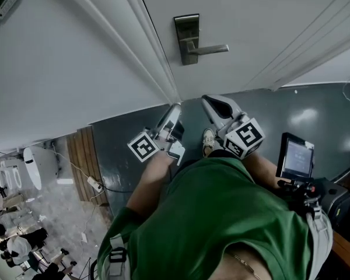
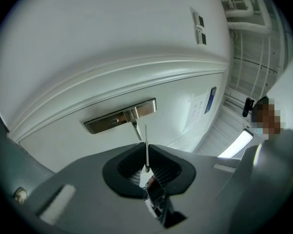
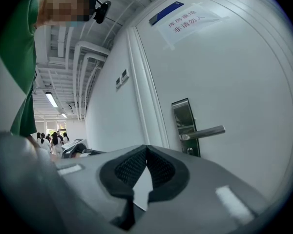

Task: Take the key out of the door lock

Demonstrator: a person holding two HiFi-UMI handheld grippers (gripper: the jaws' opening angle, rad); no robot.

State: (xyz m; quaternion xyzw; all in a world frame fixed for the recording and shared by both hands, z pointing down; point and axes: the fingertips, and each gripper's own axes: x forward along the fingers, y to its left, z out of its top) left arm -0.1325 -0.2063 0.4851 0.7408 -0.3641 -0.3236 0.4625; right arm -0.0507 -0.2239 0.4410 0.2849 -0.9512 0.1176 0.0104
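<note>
Before the door (image 1: 268, 16), left gripper (image 2: 146, 150) pinches the key (image 2: 146, 135), clear of the lock (image 2: 119, 117); right gripper (image 3: 146, 152) has its 2 jaws pressed together, empty. Best hold that pinch firm.

Paper notice (image 3: 190, 24) with printed text, blue sign (image 3: 166, 12) at its upper-left edge. Twin wall switches (image 3: 122, 78) on the white wall. Ceiling pipes (image 3: 80, 57), strip light (image 3: 52, 100). People (image 3: 52, 141) far down the hall. Small screen (image 1: 296, 156); power strip (image 1: 94, 184) on the dark floor (image 1: 315, 118).
</note>
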